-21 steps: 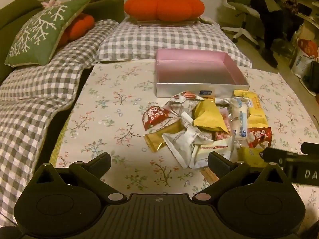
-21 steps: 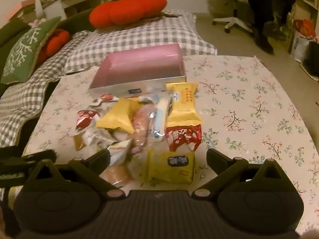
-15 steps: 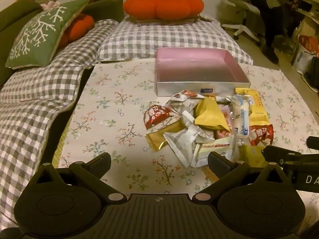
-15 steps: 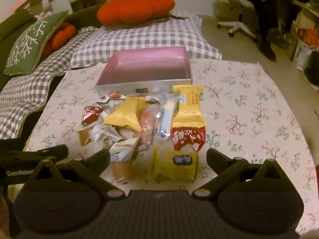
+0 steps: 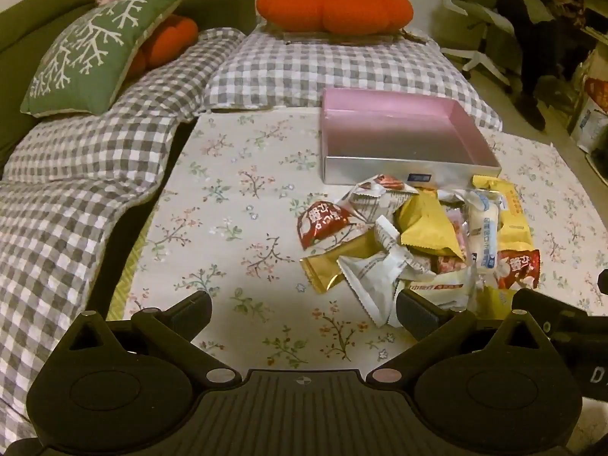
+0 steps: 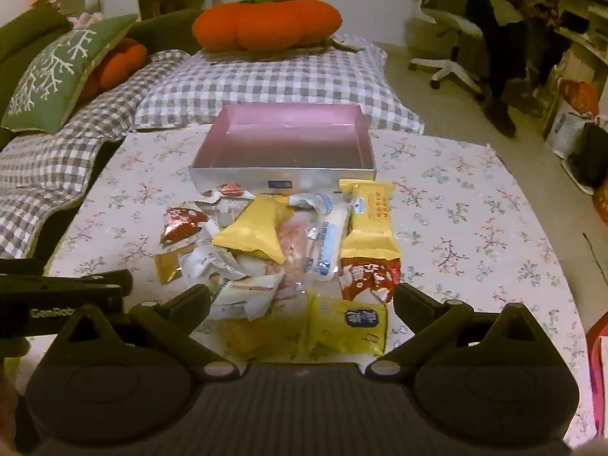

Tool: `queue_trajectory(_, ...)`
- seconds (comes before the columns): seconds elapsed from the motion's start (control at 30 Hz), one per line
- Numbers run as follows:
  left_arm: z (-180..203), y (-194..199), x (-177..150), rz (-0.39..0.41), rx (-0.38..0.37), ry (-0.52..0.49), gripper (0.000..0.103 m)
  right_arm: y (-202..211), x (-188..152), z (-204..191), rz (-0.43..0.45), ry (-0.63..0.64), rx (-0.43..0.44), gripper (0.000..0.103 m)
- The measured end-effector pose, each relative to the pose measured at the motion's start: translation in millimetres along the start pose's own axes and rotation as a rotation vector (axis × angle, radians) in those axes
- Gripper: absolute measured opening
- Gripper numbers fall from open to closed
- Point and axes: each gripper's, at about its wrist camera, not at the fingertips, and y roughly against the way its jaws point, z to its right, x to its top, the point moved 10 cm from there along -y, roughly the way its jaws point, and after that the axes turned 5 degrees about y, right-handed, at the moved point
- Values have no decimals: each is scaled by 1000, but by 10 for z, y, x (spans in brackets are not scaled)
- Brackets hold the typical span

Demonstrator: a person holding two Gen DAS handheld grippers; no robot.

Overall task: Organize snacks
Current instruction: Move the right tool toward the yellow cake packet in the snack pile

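Note:
A heap of wrapped snacks (image 5: 418,243) (image 6: 288,250) lies on the floral tablecloth (image 5: 235,228), just in front of an empty pink-lined box with silver walls (image 5: 395,167) (image 6: 288,178). My left gripper (image 5: 304,311) hangs open above bare cloth, left of the heap, its right finger near a white packet (image 5: 372,277). My right gripper (image 6: 302,302) is open too, over the heap's near edge, with a yellow packet (image 6: 347,326) below and between its fingers, untouched. Each gripper's side shows at the edge of the other's view.
Checked cushions (image 5: 76,174) run along the table's left and far sides. A green pillow (image 5: 98,49) and an orange pumpkin cushion (image 5: 334,3) lie behind them. A person sits on an office chair (image 6: 448,38) at the far right, with bags (image 6: 573,129) on the floor.
Both views have drawn back and risen a little, so the box and heap sit lower and smaller. The snacks have not moved. Both grippers stay open.

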Motion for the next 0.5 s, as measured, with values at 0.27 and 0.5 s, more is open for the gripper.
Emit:
queue_trajectory(0.27, 2, -53, -14, -14, 3, 3, 103, -66, -47, 22, -28, -46, -2, 103)
queue_trajectory(0.5, 11, -99, -32, -21, 6, 1, 103, -112, -81, 44, -41, -57, -2, 103)
